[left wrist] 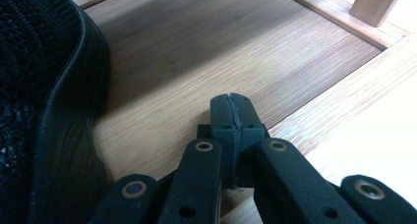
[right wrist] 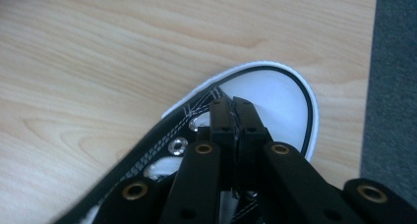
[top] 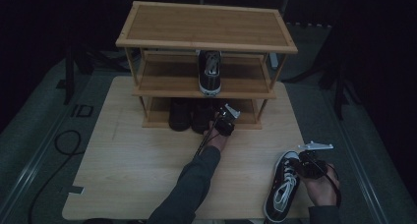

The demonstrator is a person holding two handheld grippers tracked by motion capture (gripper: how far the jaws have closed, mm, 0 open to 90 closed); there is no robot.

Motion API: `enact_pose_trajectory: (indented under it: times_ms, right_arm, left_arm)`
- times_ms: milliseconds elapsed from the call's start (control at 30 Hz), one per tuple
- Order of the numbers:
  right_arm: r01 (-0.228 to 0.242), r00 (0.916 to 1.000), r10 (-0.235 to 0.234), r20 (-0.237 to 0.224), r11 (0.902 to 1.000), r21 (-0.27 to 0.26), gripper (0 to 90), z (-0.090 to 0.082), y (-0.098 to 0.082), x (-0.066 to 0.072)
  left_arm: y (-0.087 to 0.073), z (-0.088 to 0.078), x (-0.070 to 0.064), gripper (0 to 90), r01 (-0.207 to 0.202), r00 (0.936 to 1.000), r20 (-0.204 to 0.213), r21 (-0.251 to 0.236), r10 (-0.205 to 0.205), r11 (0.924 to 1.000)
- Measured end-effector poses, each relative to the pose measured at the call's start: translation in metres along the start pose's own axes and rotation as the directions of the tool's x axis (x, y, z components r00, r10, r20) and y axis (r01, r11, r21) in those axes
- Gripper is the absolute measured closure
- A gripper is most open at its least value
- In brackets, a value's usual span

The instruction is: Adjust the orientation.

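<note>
Here the right gripper point(top: 306, 161) hovers over the toe of a black-and-white sneaker point(top: 283, 187) lying on the counter point(top: 128, 175) near its front right corner; its jaws are closed together with nothing between them. The left gripper point(top: 223, 117), jaws likewise closed and empty, sits at the bottom shelf of the wooden shoe rack point(top: 206, 40), just beside a black shoe point(left wrist: 44, 111).

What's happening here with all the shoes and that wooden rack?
A person is putting shoes on a three-tier wooden shoe rack. The left gripper, jaws shut, sits at the bottom shelf beside a pair of dark shoes. The right gripper, also shut, is over the toe end of a black-and-white lace-up sneaker lying on the pale wooden table. Its matching sneaker stands on the middle shelf.
</note>
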State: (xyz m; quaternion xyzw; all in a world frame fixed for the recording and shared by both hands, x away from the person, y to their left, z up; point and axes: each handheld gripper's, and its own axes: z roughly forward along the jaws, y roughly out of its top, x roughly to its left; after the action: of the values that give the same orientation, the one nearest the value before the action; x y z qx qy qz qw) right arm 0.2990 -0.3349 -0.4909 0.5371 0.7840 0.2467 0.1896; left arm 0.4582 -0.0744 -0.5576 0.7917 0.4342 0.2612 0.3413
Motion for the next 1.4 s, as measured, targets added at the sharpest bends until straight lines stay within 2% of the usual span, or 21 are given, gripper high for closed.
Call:
enact_pose_trajectory:
  times_ms: [233, 300, 400, 600, 900, 1067, 1100, 1233, 1400]
  right_arm:
    - [0.001, 0.9994, -0.002, -0.036, 0.9993, -0.037, 89.4, 0.007, 0.011, 0.010]
    - [0.022, 0.9977, -0.024, -0.064, 0.9989, -0.043, 89.4, 0.013, 0.020, 0.018]
    - [0.047, 0.9959, -0.050, -0.075, 0.9980, -0.041, 89.4, 0.019, 0.027, 0.025]
    - [0.050, 0.9933, -0.056, -0.102, 0.9971, -0.056, 89.4, 0.023, 0.037, 0.027]
    - [0.051, 0.9895, -0.058, -0.132, 0.9970, -0.057, 89.4, 0.042, 0.066, 0.038]
    - [0.058, 0.9870, -0.067, -0.146, 0.9959, -0.069, 89.4, 0.047, 0.077, 0.045]
    - [0.065, 0.9843, -0.076, -0.159, 0.9951, -0.075, 89.3, 0.051, 0.085, 0.050]
    - [0.095, 0.9807, -0.105, -0.164, 0.9929, -0.072, 89.3, 0.059, 0.095, 0.062]
    - [0.132, 0.9773, -0.141, -0.158, 0.9892, -0.062, 88.7, 0.062, 0.096, 0.065]
  left_arm:
    - [0.000, 0.000, 0.000, 90.0, 0.001, 1.0000, 0.000, -0.001, -0.001, 1.0000]
    - [0.000, 0.000, 0.000, 90.0, 0.000, 1.0000, 0.000, 0.000, 0.000, 1.0000]
    - [0.000, 0.000, 0.000, 90.0, 0.000, 1.0000, 0.001, 0.000, 0.000, 1.0000]
    - [0.000, 0.000, 0.000, 90.0, 0.000, 1.0000, 0.000, 0.000, 0.000, 1.0000]
    - [0.000, 0.000, 0.000, 90.0, -0.001, 1.0000, -0.001, -0.001, 0.001, 1.0000]
    - [0.000, 0.000, 0.000, 90.0, -0.001, 1.0000, -0.002, 0.000, 0.001, 1.0000]
    - [0.000, 0.000, 0.000, 90.0, -0.001, 1.0000, -0.002, 0.000, 0.001, 1.0000]
    - [0.000, 0.000, 0.000, 90.0, 0.000, 1.0000, -0.001, -0.001, 0.000, 1.0000]
    - [0.000, 0.000, 0.000, 90.0, 0.000, 1.0000, -0.001, -0.001, 0.000, 1.0000]
